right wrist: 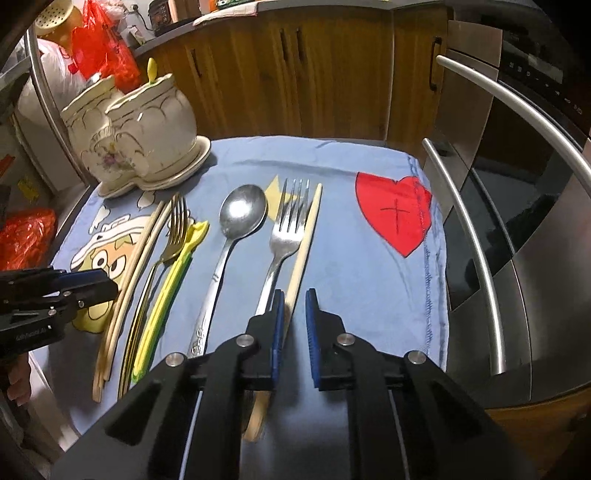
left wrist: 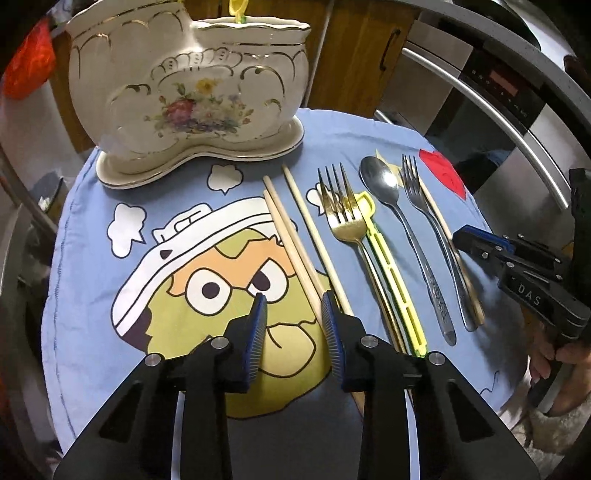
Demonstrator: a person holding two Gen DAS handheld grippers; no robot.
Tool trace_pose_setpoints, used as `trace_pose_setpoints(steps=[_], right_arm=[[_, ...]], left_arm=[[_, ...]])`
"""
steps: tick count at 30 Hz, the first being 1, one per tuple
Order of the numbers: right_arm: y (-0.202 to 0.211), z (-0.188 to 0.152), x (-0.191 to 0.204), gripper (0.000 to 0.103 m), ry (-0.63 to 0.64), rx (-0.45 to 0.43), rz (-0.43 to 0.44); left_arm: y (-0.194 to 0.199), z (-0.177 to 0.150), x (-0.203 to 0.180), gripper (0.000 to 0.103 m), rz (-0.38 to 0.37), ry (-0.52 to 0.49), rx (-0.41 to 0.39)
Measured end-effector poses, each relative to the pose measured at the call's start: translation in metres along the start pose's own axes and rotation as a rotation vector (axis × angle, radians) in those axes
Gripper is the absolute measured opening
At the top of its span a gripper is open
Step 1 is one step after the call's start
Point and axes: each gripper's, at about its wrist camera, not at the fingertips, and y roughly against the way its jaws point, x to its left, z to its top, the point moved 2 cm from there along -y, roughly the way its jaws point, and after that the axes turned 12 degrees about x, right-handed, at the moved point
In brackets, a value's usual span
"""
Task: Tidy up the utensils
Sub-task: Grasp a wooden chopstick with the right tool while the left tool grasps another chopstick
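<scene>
While both grippers sit low over the blue cartoon cloth (left wrist: 96, 266) on the desk, utensils lie in a row across it, handles toward the near edge. Left to right in the left wrist view: pair of wooden chopsticks (left wrist: 291, 243), single chopstick (left wrist: 314, 232), gold fork (left wrist: 341, 218) lying over a yellow plastic utensil (left wrist: 393, 280), steel spoon (left wrist: 384, 184), steel fork (left wrist: 417, 192) with another wooden chopstick (right wrist: 306, 240) just beside it on the right. Ceramic utensil holder (left wrist: 184, 92), floral with gold trim, stands on its saucer at the far left of the cloth; a yellow handle tip (left wrist: 236, 7) sticks out of its top. Left gripper (left wrist: 293, 306): jaws partly apart, straddling the near part of the chopstick pair; right pad looks to touch the sticks, left pad shows a gap, so no firm clamp visible. Right gripper (right wrist: 295, 299): jaws narrow, the far-right chopstick runs between them against the left pad with a gap to the right pad; cannot tell whether it is pinched. Red heart print (right wrist: 395, 214) on the cloth to the right of the utensils. Stainless appliance handles (right wrist: 476, 236) on the far right, wooden cabinets (right wrist: 295, 66) behind.
</scene>
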Motion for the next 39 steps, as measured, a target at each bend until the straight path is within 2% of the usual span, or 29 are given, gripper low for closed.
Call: trace_pose_setpoints(steps=[6, 11, 15, 17, 20, 28, 33, 39], right_arm=[[-0.001, -0.004, 0.005, 0.012, 0.035, 0.011, -0.034], [-0.001, -0.005, 0.003, 0.012, 0.031, 0.018, -0.031], [-0.002, -0.005, 0.004, 0.012, 0.034, 0.022, -0.024], [-0.003, -0.006, 0.005, 0.012, 0.039, 0.021, -0.025], [-0.003, -0.006, 0.005, 0.012, 0.042, 0.02, -0.024], [-0.003, -0.007, 0.004, 0.012, 0.048, 0.015, -0.016], [-0.001, -0.008, 0.005, 0.012, 0.068, 0.019, -0.021], [-0.001, -0.008, 0.003, 0.012, 0.066, 0.015, -0.016]], left_arm=[[-0.001, 0.001, -0.004, 0.032, 0.028, -0.024, 0.0], [-0.001, 0.001, 0.001, 0.023, 0.041, -0.01, 0.003], [0.001, 0.002, 0.003, 0.023, -0.018, 0.02, 0.012], [0.001, 0.001, 0.0, 0.023, -0.018, 0.012, 0.011], [-0.002, 0.002, -0.01, 0.023, 0.033, -0.018, 0.011], [-0.008, 0.008, -0.028, 0.025, 0.085, -0.066, 0.017], [-0.006, 0.006, -0.016, 0.025, 0.074, -0.03, 0.032], [-0.005, 0.001, -0.013, 0.028, 0.111, -0.047, 0.039]])
